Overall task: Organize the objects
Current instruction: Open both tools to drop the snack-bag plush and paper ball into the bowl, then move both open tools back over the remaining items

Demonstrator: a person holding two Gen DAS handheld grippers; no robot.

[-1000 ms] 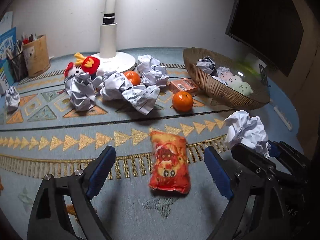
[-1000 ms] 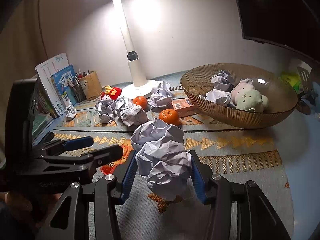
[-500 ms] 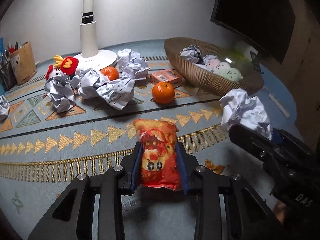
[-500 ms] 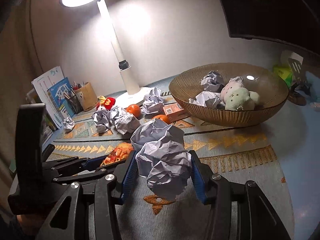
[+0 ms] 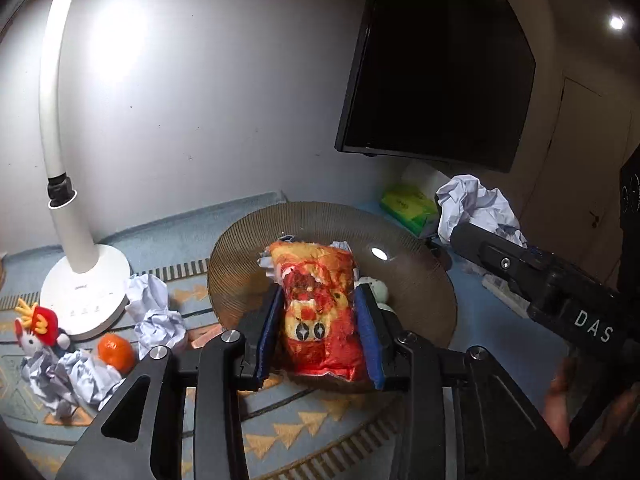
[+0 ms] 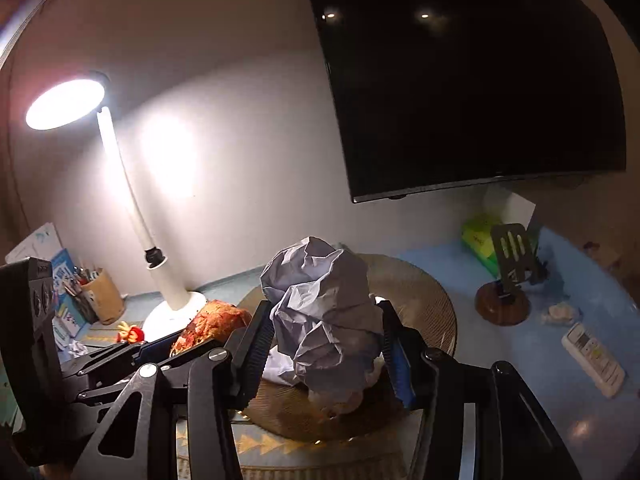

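Note:
My left gripper [image 5: 319,320] holds a red-and-orange plush snack bag [image 5: 316,272] upright above the woven bowl [image 5: 420,264]. Its blue pads press the bag's sides while the jaws are opening. My right gripper [image 6: 325,312] carries a big crumpled paper ball [image 6: 320,280] over the same bowl [image 6: 424,304]. Its jaws are opening too, and the ball still sits between the pads. Crumpled paper and a pale plush lie in the bowl, mostly hidden behind the held things. In the left wrist view the paper ball [image 5: 476,204] shows at the right, beyond the bowl's rim.
A white desk lamp [image 5: 80,280] stands left of the bowl, with an orange [image 5: 115,352], loose paper balls [image 5: 154,308] and a red plush toy [image 5: 38,326] near its base. A green tissue box [image 5: 406,206], a phone stand [image 6: 508,280] and a remote [image 6: 594,358] lie to the right.
The left gripper shut on the snack bag on the mat and lifted it. Both grippers then rose and moved forward over the bowl, the right one still carrying the paper ball.

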